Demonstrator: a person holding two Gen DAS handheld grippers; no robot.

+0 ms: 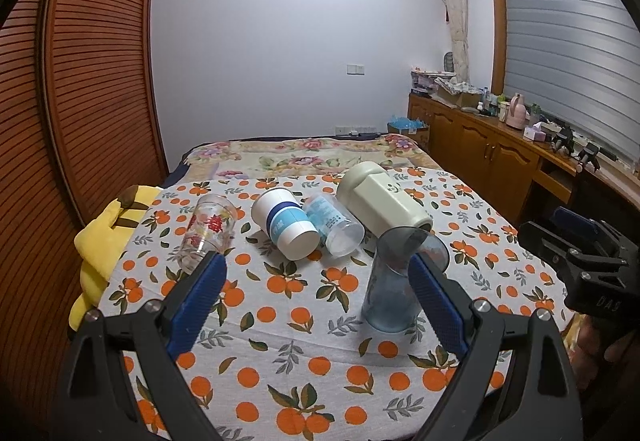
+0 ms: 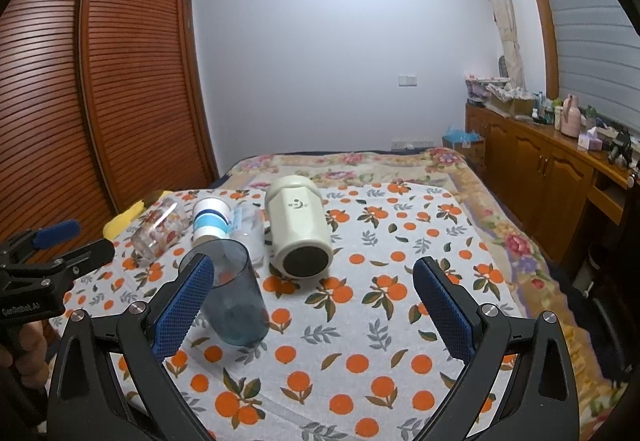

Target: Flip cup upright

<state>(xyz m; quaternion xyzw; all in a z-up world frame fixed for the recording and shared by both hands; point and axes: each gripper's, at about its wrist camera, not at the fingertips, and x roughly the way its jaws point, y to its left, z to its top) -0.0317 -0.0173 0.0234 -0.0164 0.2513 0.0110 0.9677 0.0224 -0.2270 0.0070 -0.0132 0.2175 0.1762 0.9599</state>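
Observation:
A blue translucent cup [image 1: 394, 283] stands upright, mouth up, on the orange-print cloth [image 1: 304, 345]; it also shows in the right wrist view [image 2: 236, 293]. Behind it several cups lie on their sides: a floral glass [image 1: 208, 231], a white and blue cup [image 1: 286, 227], a clear plastic cup [image 1: 334, 227] and a cream cup [image 1: 380, 201]. My left gripper [image 1: 318, 281] is open and empty, its right finger beside the blue cup. My right gripper [image 2: 312, 293] is open and empty, its left finger in front of the blue cup.
A yellow plush [image 1: 104, 241] lies at the cloth's left edge. A floral blanket [image 1: 304, 157] covers the bed behind. A slatted wooden wardrobe [image 1: 88, 81] stands left; a cluttered wooden cabinet [image 1: 500, 145] runs along the right.

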